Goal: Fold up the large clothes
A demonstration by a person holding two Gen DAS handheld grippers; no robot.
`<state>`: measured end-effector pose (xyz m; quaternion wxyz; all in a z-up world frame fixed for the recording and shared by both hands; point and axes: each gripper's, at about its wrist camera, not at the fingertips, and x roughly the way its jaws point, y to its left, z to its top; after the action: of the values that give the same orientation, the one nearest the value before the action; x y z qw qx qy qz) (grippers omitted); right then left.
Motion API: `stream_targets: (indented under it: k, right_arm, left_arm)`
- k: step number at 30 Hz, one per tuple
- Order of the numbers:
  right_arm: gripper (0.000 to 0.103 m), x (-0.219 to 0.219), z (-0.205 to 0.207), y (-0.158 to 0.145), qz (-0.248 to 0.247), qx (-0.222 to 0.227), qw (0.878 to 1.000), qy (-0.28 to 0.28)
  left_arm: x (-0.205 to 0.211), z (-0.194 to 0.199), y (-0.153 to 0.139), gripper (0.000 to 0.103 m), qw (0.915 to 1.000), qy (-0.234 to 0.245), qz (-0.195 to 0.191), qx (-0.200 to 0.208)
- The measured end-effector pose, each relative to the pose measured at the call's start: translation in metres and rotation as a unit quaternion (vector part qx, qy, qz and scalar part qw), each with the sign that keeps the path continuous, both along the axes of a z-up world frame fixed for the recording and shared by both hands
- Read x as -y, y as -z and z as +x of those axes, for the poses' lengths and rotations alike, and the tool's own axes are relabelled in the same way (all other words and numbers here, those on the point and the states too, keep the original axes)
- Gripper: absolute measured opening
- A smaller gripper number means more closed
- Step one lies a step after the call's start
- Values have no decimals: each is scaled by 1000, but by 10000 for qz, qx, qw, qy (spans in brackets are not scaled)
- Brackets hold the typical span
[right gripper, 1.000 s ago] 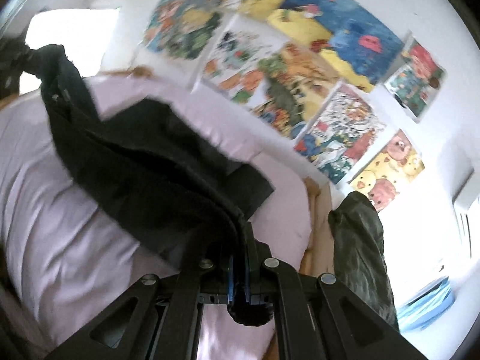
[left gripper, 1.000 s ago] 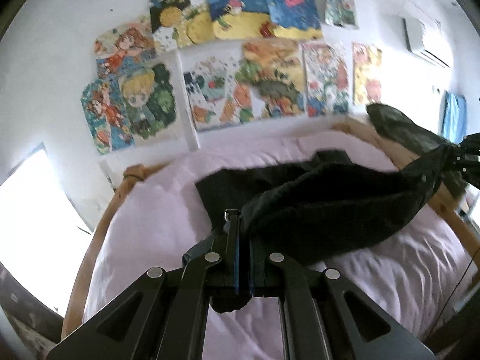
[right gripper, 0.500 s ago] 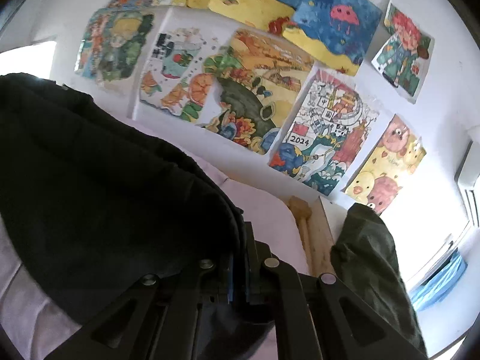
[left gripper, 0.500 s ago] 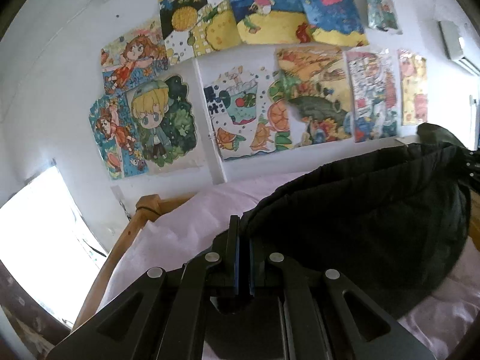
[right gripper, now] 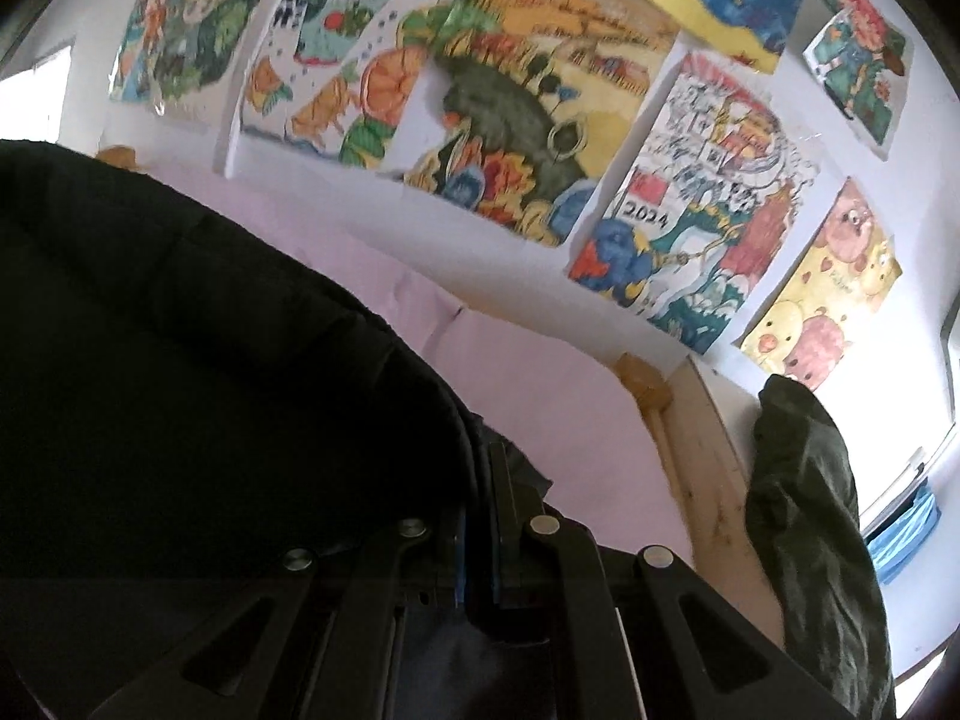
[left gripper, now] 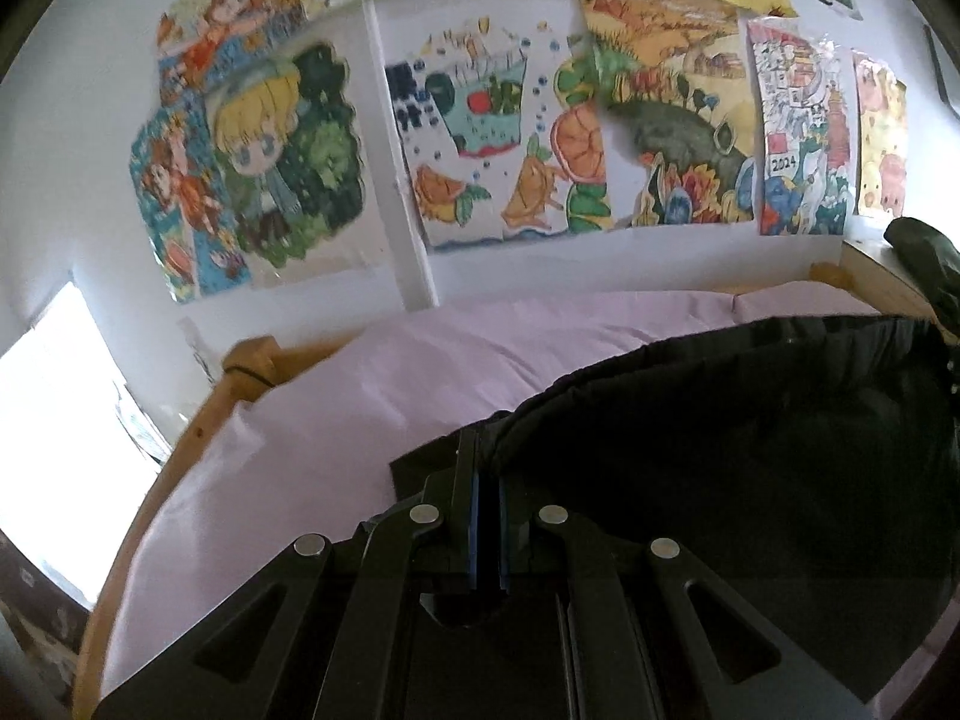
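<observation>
White wall point(left gripper: 90, 192) with drawings point(left gripper: 492, 138) behind pink-sheeted bed point(left gripper: 336, 420); green garment point(right gripper: 804, 516) on far right rail. Black garment point(left gripper: 750, 456) on bed, formerly lifted between grippers, now carried far side and lowered: fold near complete. Left gripper point(left gripper: 485, 480) and right gripper point(right gripper: 480, 498) angled down, jaws pinching garment edge.

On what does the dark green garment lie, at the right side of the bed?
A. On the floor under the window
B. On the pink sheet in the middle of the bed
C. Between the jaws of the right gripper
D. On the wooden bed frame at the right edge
D: the dark green garment is draped over the wooden bed frame, apart from the black garment on the pink sheet.
</observation>
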<state>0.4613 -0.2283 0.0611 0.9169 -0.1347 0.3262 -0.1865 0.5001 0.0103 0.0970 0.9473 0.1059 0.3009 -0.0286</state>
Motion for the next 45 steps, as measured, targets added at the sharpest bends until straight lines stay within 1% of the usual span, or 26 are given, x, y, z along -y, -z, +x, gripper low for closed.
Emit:
stream_targets:
  k: [6,7,8,13,14,17,19,20,22,23,24,25,26,27,28,30,31,33,36,38,39,41,42,43,44,45]
  right_arm:
    - [7,7,21,28,48,-266,9996,24]
    - [8,8,24,31,62,-299,9995,8]
    - [12,9,26,37,67,-354,9993,-5]
    - [15,12,33,52,63,-468,9989,-29]
    - [17,14,34,54,75,-473,9988,-30]
    - [19,17,35,56,138,-462,9988,-46]
    - [21,18,33,56,197,-403,9990,-80]
    - [23,20,31,55,234,-367,9990,-101]
    - [33,23,27,52,278,-244,9993,-111]
    - [43,25,24,50,313,-143,9993,-122]
    - [61,27,21,47,349,-43,9993,-128]
    - [66,28,17,44,375,57,9992,-101]
    - [72,31,13,41,436,196,9988,-60]
    - [72,34,8,38,533,303,9981,-69]
    - [72,36,3,35,648,390,9971,-97]
    - [72,34,-8,29,724,555,9957,-139]
    - [73,31,-15,25,760,683,9946,-191]
    - [78,20,-31,17,904,900,9910,-400]
    - [82,-7,-55,13,1128,1160,9826,-909]
    - [82,-29,-67,19,1249,1113,9761,-1389]
    - [82,-40,-71,23,1253,1037,9729,-1643]
    - [82,-60,-76,32,1139,927,9680,-2036]
    - [82,-71,-76,38,1033,854,9660,-2212]
    - [82,-76,-75,41,966,810,9657,-2272]
    - [82,-82,-71,45,875,737,9663,-2307]
    - [82,-84,-65,47,855,691,9667,-2311]
  left_arm:
    - [-1,27,31,3,9994,18,-38,-350]
    - [-2,30,35,3,9992,15,-51,-405]
    - [-2,33,40,3,9990,9,-58,-442]
    - [0,44,56,5,9983,-33,-80,-577]
    - [0,45,58,7,9982,-52,-94,-598]
    - [-4,49,60,8,9971,-84,-353,-675]
    - [-10,50,59,11,9957,-92,-593,-709]
    - [-12,49,57,14,9949,-96,-694,-721]
    - [-18,46,53,23,9931,-103,-928,-708]
    - [-20,44,51,42,9928,-147,-981,-670]
    - [-23,40,48,67,9925,-239,-1046,-587]
    - [-29,34,45,77,9911,-314,-1213,-451]
    - [-33,30,43,84,9895,-332,-1362,-357]
    - [-38,25,41,84,9871,-338,-1537,-287]
    - [-41,22,38,84,9858,-343,-1619,-277]
    - [-44,15,33,84,9861,-357,-1606,-212]
    - [-43,8,31,84,9868,-294,-1586,-139]
    - [-38,-7,29,85,9884,-67,-1515,10]
    - [-19,-35,34,89,9887,578,-1375,167]
    - [-2,-53,41,90,9855,1127,-1258,165]
    - [9,-61,47,90,9817,1470,-1210,92]
    - [26,-74,59,90,9733,1959,-1191,-66]
    - [31,-76,64,90,9708,2084,-1177,-139]
    - [41,-77,71,90,9691,2197,-1093,-234]
    - [46,-77,77,90,9698,2210,-997,-247]
    - [53,-76,82,90,9720,2200,-801,-219]
